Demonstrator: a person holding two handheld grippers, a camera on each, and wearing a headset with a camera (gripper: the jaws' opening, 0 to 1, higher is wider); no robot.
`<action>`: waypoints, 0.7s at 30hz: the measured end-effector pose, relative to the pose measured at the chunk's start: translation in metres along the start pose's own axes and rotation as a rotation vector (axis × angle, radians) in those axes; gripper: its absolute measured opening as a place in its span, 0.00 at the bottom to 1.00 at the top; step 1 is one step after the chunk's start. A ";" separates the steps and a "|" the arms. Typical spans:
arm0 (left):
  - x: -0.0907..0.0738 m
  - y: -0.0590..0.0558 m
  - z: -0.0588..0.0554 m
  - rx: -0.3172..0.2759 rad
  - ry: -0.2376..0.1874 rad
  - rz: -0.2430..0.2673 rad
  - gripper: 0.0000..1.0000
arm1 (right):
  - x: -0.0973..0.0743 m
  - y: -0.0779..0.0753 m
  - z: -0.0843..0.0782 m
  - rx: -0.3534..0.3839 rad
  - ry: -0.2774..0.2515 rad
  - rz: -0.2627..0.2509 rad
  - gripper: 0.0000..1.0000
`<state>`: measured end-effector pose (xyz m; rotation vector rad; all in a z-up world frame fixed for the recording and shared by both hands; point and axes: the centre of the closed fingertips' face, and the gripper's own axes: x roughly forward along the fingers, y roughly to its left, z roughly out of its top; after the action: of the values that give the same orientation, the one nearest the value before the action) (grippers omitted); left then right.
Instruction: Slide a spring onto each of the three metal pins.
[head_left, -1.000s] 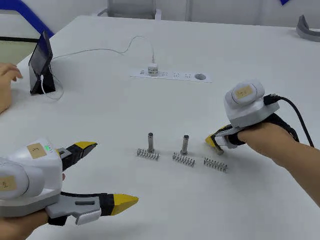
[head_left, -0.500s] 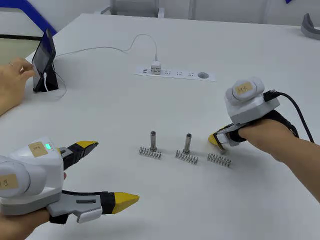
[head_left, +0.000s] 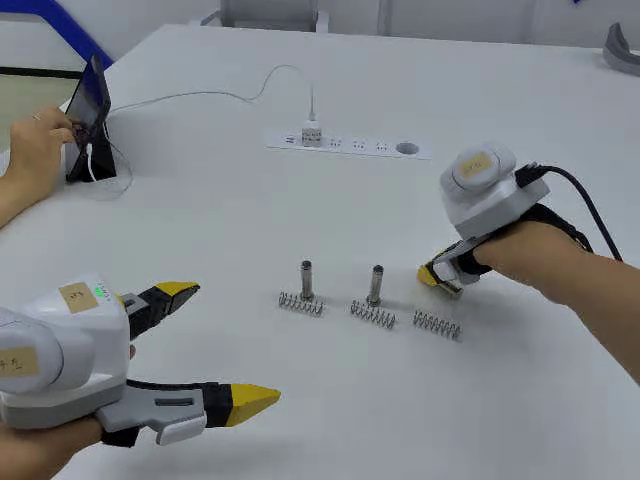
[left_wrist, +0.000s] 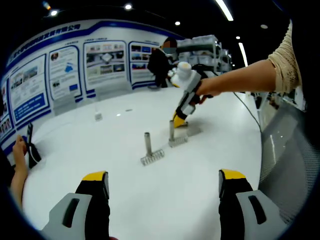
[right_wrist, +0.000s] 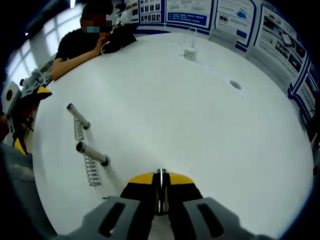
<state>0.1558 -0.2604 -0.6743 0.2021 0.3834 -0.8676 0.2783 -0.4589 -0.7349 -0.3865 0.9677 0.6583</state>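
The right gripper (head_left: 441, 279) is held tips-down, close over the surface (head_left: 250, 220). Its jaws are closed together on a thin metal piece taken for the held pin (right_wrist: 160, 192), which is seen between the yellow tips in the right gripper view. Whether it touches the surface cannot be told.

Three springs are laid flat in a row to one side of this gripper. The nearest spring (head_left: 437, 325) is just beside its tips, then the middle spring (head_left: 372, 315), then the far spring (head_left: 300, 303). Two more pins are stood upright along the row, both bare. The near pin (head_left: 376, 284) is just beside the middle spring, and the far pin (head_left: 306, 280) is just beside the far spring.

The left gripper (head_left: 225, 345) is held low, well apart from the pins, with its jaws spread wide and nothing between them. In the left gripper view the pins and springs are seen straight ahead of it, framed between its jaws.

A power strip (head_left: 345, 147) is seen well beyond the right gripper. A hand (head_left: 35, 150) is seen at a propped screen (head_left: 85, 120), far beyond the left gripper.
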 end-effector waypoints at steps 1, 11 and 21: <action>0.000 0.000 0.000 0.000 0.001 0.000 0.92 | 0.000 0.000 0.000 0.001 0.010 0.002 0.11; 0.000 0.000 0.001 0.003 0.002 0.000 0.92 | 0.001 0.002 -0.002 0.006 0.025 -0.012 0.09; -0.003 -0.001 0.006 0.018 -0.003 0.003 0.91 | -0.022 0.006 0.006 0.056 -0.112 -0.016 0.09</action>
<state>0.1550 -0.2613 -0.6677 0.2178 0.3724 -0.8683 0.2690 -0.4583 -0.7127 -0.3043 0.8744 0.6304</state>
